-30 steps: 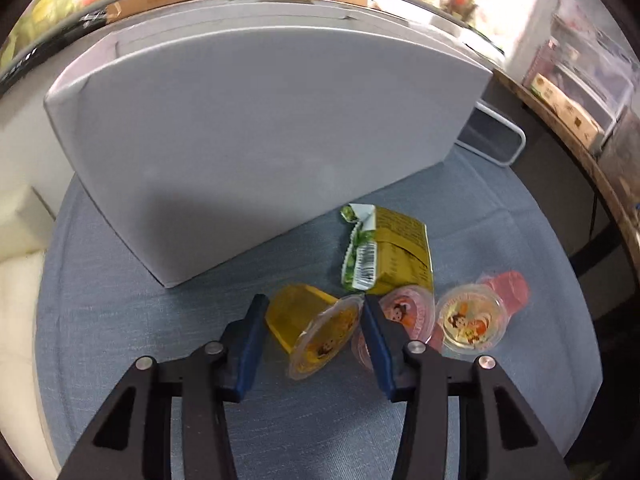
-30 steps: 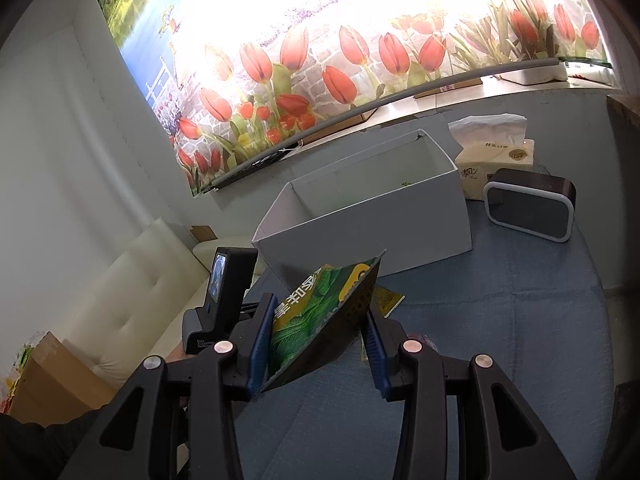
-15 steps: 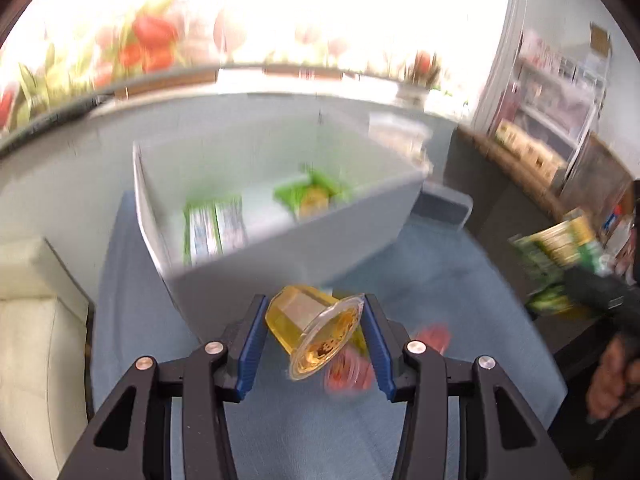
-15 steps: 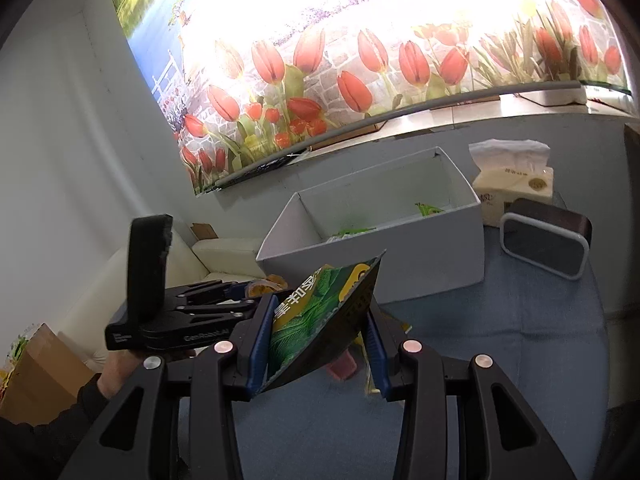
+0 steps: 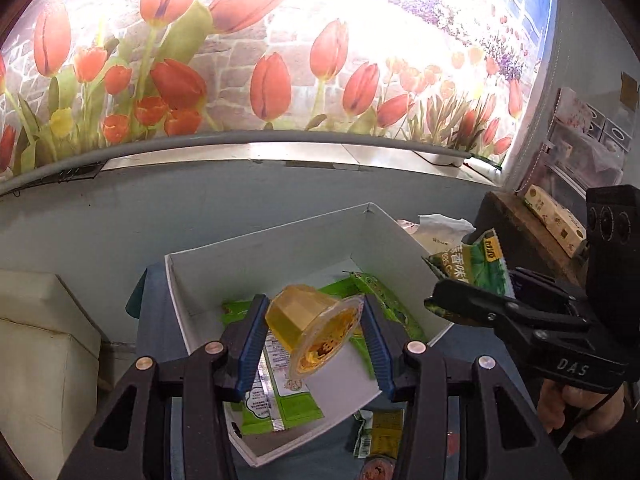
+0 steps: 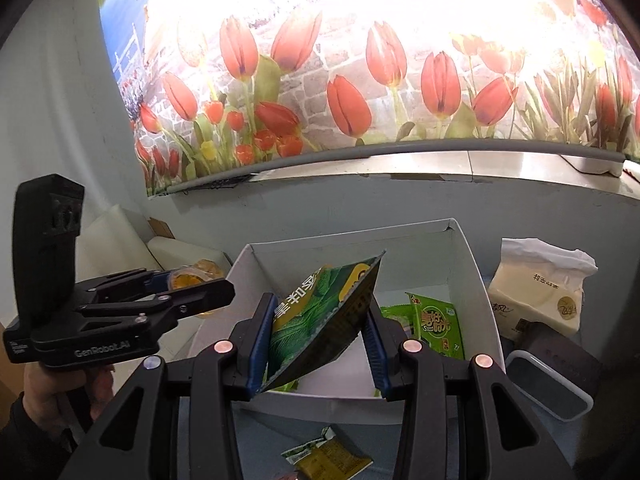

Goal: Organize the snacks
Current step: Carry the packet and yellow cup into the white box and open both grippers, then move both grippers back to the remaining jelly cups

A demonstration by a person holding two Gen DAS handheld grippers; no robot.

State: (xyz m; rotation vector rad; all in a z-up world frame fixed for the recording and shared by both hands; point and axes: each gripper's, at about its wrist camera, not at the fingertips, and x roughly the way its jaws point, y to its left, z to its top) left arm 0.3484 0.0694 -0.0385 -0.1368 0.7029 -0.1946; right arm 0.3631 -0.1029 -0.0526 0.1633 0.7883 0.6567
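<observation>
My left gripper (image 5: 314, 344) is shut on a yellow jelly cup (image 5: 314, 326) and holds it tilted above the open white box (image 5: 200, 300). My right gripper (image 6: 320, 344) is shut on a green snack bag (image 6: 320, 320), held over the box's (image 6: 476, 280) near edge. The right gripper with its bag (image 5: 476, 264) shows at the right of the left wrist view. The left gripper with the cup (image 6: 196, 276) shows at the left of the right wrist view. Green snack packets (image 5: 280, 400) lie inside the box.
A yellow-green packet (image 6: 328, 458) lies on the blue cloth in front of the box, with a jelly cup (image 5: 376, 472) beside it. A tissue pack (image 6: 540, 288) and a dark clock (image 6: 552, 376) stand right of the box. A white cushion (image 5: 44, 340) is at the left.
My left gripper has lifted the yellow jelly cup off the cloth and carried it over the open box. My right gripper has moved closer to the box with the green bag.
</observation>
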